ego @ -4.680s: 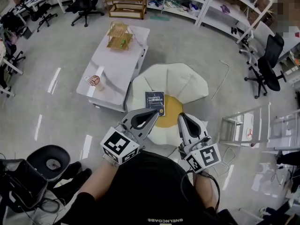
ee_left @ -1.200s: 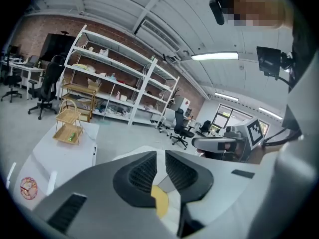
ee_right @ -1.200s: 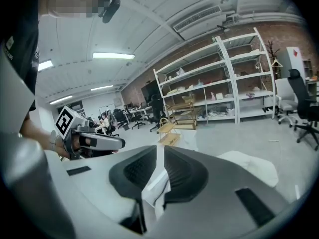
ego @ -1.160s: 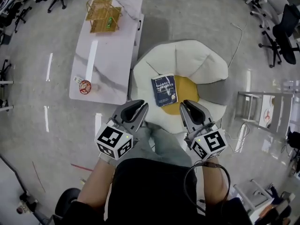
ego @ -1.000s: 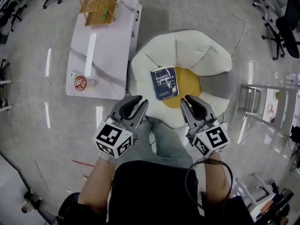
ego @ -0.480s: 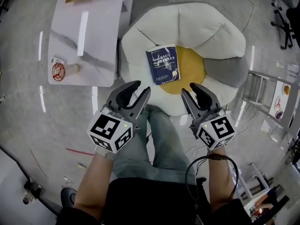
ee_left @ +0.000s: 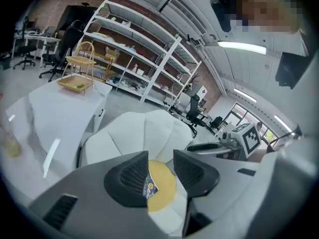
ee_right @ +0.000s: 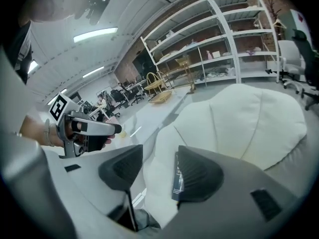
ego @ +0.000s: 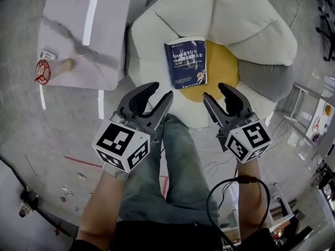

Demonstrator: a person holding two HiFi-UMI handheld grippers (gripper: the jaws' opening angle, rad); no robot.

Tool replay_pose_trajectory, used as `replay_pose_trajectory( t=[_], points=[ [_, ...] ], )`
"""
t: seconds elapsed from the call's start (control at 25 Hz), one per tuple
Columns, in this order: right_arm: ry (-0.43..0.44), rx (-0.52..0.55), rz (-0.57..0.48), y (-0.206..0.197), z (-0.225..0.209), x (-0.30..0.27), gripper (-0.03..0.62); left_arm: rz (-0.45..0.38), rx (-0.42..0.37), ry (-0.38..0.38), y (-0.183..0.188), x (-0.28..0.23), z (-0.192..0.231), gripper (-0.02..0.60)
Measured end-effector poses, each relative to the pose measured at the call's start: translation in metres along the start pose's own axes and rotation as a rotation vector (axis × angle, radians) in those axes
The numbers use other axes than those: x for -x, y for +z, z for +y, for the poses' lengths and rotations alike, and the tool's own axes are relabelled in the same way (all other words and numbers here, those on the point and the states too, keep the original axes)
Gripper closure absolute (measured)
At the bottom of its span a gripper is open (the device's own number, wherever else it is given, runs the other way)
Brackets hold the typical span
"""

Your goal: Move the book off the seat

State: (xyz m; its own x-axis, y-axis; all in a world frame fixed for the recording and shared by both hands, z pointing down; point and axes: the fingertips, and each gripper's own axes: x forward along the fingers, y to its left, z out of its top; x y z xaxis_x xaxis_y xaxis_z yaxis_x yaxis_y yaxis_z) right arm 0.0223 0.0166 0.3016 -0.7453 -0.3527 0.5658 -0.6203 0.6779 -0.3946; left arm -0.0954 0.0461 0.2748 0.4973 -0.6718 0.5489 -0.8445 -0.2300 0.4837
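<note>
Hovering at seven and five o'clock of the blue book point(ego: 186, 61) on the flower-shaped seat point(ego: 251, 25), the left gripper point(ego: 159, 91) and right gripper point(ego: 215, 91) held nothing, their jaws partly apart and just opening.

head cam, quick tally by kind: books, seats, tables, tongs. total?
book: 1
seat: 1
table: 1
tongs: 2 (left tongs, right tongs)
Total: 5
</note>
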Motion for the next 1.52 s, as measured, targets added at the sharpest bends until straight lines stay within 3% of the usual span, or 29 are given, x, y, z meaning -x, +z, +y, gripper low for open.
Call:
replay_pose_trajectory(
  t=[0.72,1.12,1.32,1.52],
  points=[
    [0.048,-0.013,0.116,-0.093,-0.075,-0.110,0.283,0.133,0.042,-0.018,-0.113,-0.111,0.071,0.366],
    [0.018,-0.041,0.121,-0.132,-0.129,-0.158,0.249,0.216,0.001,-0.007,-0.166,-0.156,0.111,0.308],
    [0.003,-0.041,0.134,-0.156,-0.152,-0.174,0.242,0.216,0.021,-0.005,-0.182,-0.173,0.127,0.301],
    [0.009,-0.022,0.156,-0.171,-0.176,-0.194,0.230,0.235,-0.027,-0.008,-0.193,-0.195,0.140,0.299]
  ],
)
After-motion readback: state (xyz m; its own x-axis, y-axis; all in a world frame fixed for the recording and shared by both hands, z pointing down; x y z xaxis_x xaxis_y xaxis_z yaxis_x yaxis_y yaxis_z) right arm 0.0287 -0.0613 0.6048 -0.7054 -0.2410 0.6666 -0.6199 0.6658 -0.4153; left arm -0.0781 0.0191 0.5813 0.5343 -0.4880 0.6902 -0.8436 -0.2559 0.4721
